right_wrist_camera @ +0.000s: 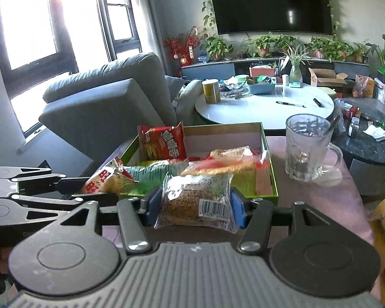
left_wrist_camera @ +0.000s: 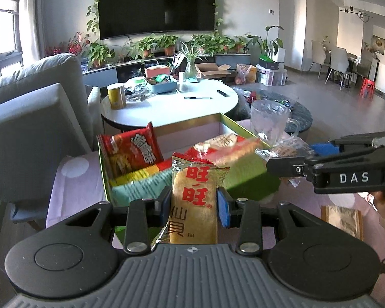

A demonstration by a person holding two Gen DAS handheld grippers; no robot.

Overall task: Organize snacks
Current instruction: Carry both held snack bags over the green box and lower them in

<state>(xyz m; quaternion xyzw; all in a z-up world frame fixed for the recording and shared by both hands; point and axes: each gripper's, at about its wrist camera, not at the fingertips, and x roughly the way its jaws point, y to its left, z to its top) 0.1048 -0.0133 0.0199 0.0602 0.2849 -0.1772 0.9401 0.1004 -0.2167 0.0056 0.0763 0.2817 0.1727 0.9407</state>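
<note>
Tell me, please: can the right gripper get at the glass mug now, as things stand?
Probably not yet. The right gripper is already shut on a clear snack packet, so its jaws are occupied. The path itself looks free: the glass mug stands alone on the table, beside the green box.

rm: grey sofa (right_wrist_camera: 107, 95) | wall TV (left_wrist_camera: 156, 3) w/ plants | bright window (right_wrist_camera: 30, 25) | white rnd table (left_wrist_camera: 172, 107)
</note>
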